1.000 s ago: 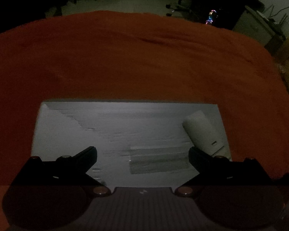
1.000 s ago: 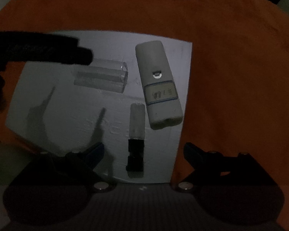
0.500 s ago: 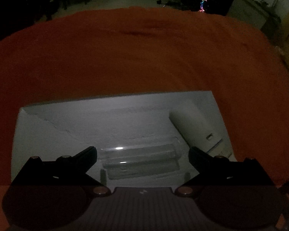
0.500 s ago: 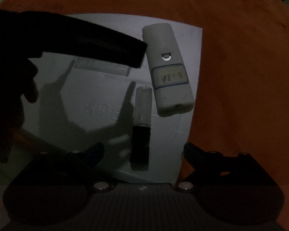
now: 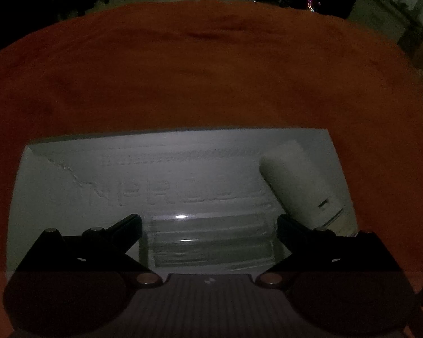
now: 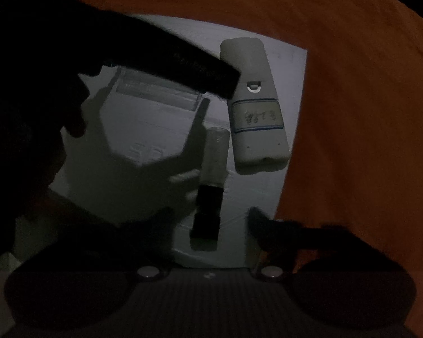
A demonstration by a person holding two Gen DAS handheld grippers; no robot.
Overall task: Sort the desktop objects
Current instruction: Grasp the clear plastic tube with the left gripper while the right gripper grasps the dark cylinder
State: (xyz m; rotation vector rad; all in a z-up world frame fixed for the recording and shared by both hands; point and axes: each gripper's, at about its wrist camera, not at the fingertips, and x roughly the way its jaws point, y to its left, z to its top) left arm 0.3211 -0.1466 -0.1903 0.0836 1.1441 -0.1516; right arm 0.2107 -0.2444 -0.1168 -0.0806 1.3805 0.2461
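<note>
Clear plastic case [image 5: 208, 242] is lying crosswise between the wide-open left gripper [image 5: 208, 225] fingers, ungrasped; right gripper [image 6: 208, 219] is hovering open, empty.

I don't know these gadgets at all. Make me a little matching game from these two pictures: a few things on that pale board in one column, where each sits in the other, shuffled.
Things:
1. clear case
2. white device
3. black-capped tube
4. white board

Places:
A. lying on the orange cloth
B. nearest the board's right edge
C. between the left gripper fingers
D. just ahead of the right gripper

Pairs: 1-C, 2-B, 3-D, 4-A
</note>
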